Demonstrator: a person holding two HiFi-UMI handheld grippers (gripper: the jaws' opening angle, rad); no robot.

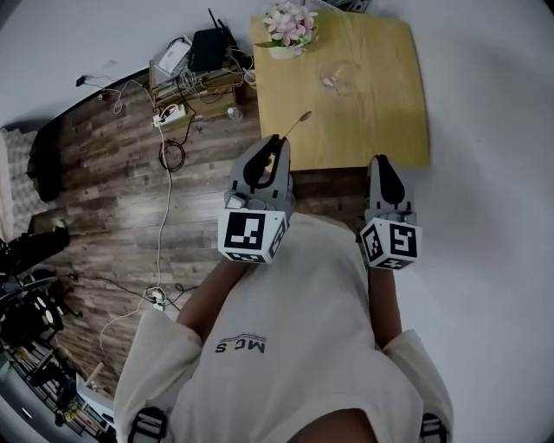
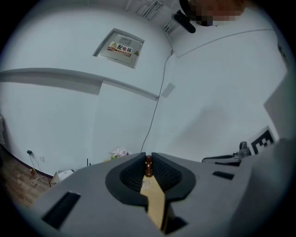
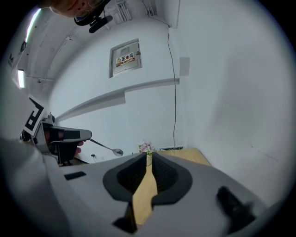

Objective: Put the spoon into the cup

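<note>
My left gripper is shut on the handle of a thin metal spoon, whose bowl reaches over the near edge of the wooden table. In the left gripper view the spoon shows end-on, pinched between the shut jaws of the left gripper. A clear glass cup stands further back on the table, well beyond the spoon. My right gripper hovers at the table's near edge, shut and empty. The right gripper view shows the left gripper holding the spoon out level.
A pot of pink flowers stands at the table's far left corner. Cables, a power strip and a black router lie on the wooden floor left of the table. A white wall runs behind and to the right of the table.
</note>
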